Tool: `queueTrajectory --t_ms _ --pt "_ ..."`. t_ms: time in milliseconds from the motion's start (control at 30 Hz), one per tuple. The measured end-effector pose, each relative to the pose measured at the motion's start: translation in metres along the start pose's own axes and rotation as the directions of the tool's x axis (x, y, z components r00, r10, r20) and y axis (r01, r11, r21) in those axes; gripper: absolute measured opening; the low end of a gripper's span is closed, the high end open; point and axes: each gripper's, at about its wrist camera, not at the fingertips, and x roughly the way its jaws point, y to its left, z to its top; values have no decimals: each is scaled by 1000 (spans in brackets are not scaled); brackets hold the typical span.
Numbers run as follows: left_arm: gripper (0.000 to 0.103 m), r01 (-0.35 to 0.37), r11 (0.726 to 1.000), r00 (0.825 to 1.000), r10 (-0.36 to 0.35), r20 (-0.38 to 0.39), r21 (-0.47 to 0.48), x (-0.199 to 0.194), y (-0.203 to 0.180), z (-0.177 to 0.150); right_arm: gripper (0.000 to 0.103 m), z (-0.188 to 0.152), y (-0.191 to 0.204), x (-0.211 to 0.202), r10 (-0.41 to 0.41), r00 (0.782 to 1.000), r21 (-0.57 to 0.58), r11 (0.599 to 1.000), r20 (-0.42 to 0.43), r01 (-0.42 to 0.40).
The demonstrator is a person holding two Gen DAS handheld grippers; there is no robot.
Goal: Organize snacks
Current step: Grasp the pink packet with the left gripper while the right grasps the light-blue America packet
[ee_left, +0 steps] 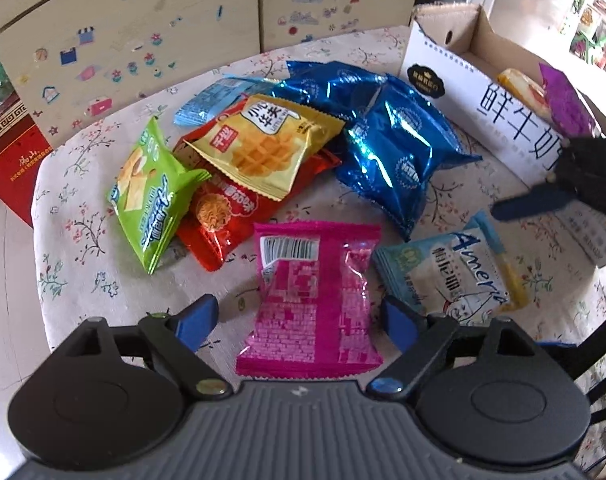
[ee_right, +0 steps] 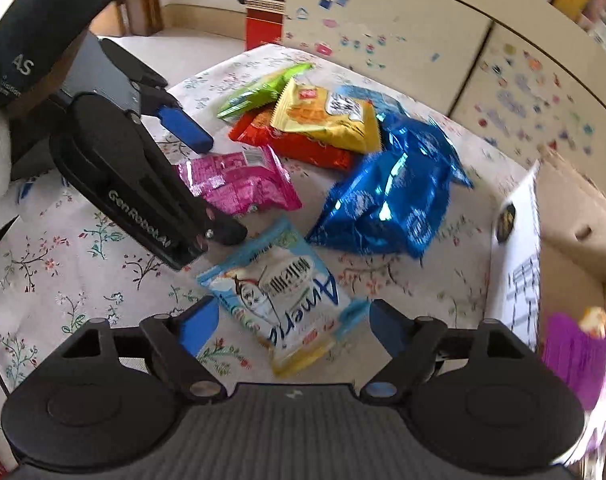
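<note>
Both grippers, left point(ee_left: 299, 320) and right point(ee_right: 291, 322), gape wide and empty; I'm straddling the pink pack point(ee_left: 313, 300), and slick foil could squirt out sideways.

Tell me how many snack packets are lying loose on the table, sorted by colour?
Dark blue packets: 2
Light blue packet: 1
Pink packet: 1
Green packet: 1
Yellow waffle packet: 1
Red packet: 1
Pale blue and white packet: 1
Total: 8 on the tablecloth, not counting those in the cardboard box.
</note>
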Motion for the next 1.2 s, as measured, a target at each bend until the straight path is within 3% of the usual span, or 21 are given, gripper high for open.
queueTrajectory --t_ms 267,400,600,900,1033,1200 --pt "103 -9 999 1000 9 -17 31 10 1 5 96 7 -2 13 20 1000 -78 997 -7 -20" --pt "103 -6 999 1000 7 -15 32 11 1 5 96 10 3 24 21 999 -109 994 -41 -25" --pt "103 -13 1000 1000 13 -11 23 11 1 5 96 12 0 27 34 998 -62 997 -61 -38" --pt "102 -22 1000 1000 23 -5 20 8 -2 2 72 8 -1 18 50 997 -25 998 -52 -51" --pt "90 -5 999 1000 5 5 35 4 -4 2 64 5 -1 12 30 999 -32 999 -44 -31" --pt "52 12 998 1000 -14 27 66 -5 -11 3 57 3 -2 8 4 999 -25 1000 -33 -5"
